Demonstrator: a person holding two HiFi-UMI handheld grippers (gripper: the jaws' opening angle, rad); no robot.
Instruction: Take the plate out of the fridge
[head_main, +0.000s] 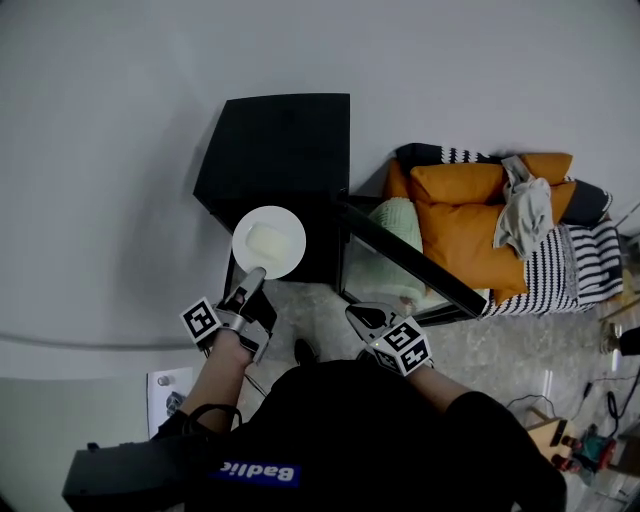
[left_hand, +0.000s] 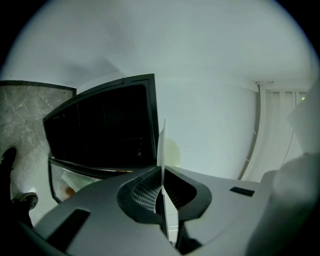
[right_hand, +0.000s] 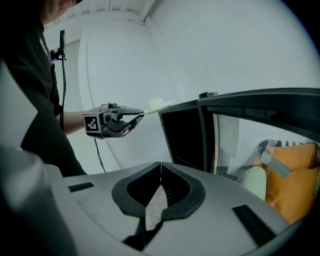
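This looks like a lived-in room, probably a corner of a home set up for recording, though the view is too narrow to be sure. Plain white walls (head_main: 110, 180) meet a grey marbled floor (head_main: 320, 312). A small black fridge (head_main: 285, 140) stands on that floor against the wall, its glass door (head_main: 410, 255) swung open. Beside it lies a heap of orange cushions (head_main: 470, 228) and black-and-white striped ones (head_main: 590, 262), with a grey cloth (head_main: 525, 215) thrown over them. Loose cables (head_main: 612, 405) trail across the floor at the right.
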